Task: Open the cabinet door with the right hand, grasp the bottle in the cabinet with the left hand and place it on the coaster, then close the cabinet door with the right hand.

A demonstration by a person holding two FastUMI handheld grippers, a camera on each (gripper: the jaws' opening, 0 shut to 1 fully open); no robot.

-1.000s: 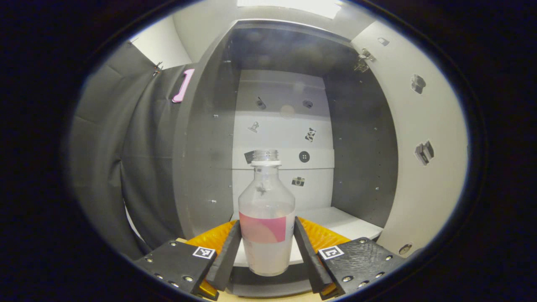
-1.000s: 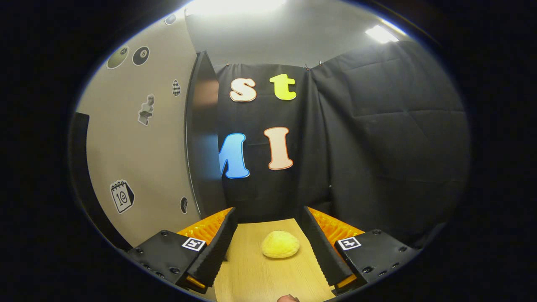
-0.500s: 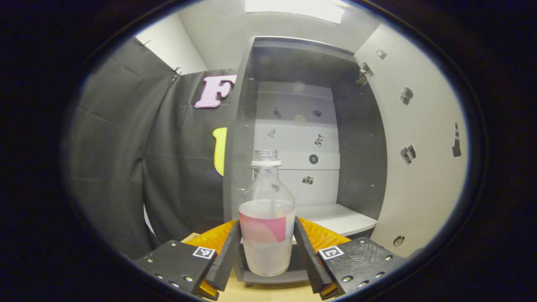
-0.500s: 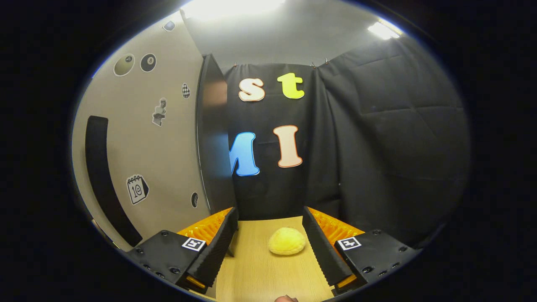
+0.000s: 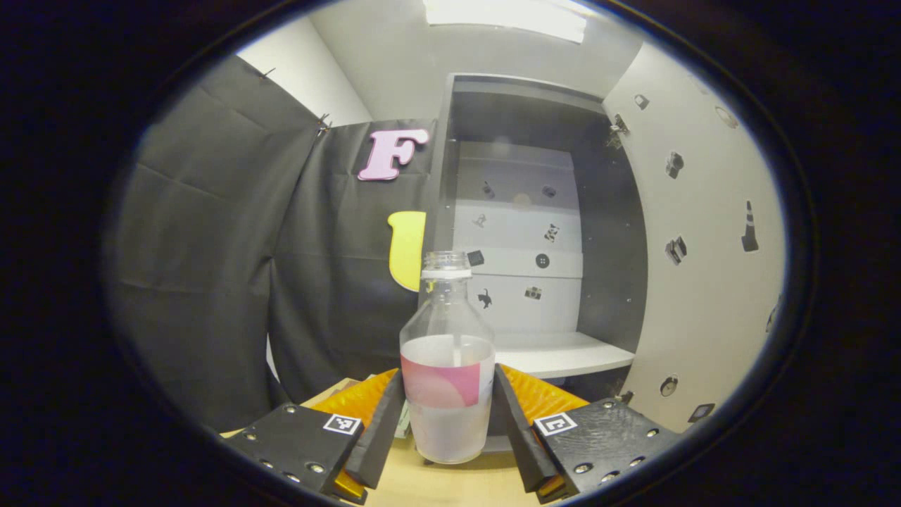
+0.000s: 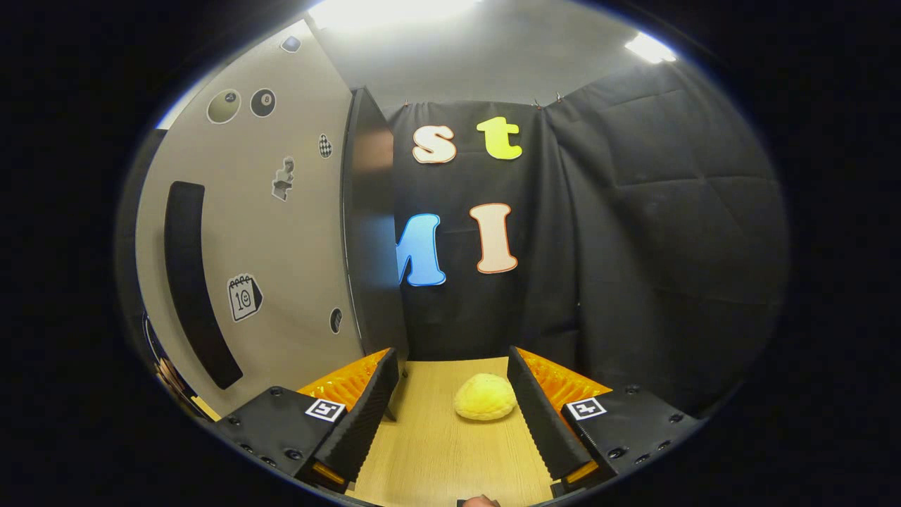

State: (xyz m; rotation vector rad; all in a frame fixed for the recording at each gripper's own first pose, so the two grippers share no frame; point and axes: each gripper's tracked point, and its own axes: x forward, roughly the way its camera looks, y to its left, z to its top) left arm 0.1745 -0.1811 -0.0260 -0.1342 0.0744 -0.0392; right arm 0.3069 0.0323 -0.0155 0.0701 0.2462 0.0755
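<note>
Left gripper (image 5: 448,405) pinching bottle (image 5: 447,366) upright, clear of the open cabinet (image 5: 535,232) (right gripper (image 6: 454,394) spread, idle over worktop (image 6: 436,458)): keep it level, lower gently onto coaster.

My right gripper (image 6: 450,405) hangs open over the light wooden tabletop (image 6: 436,458); a yellow lumpy sponge-like object (image 6: 485,397) lies there, right of the beige stickered cabinet door (image 6: 281,239).

both grippers (image 5: 448,422) (image 6: 454,415): black ribbed fingers, orange ridged backing, screwed black blocks (square markers on top).
</note>
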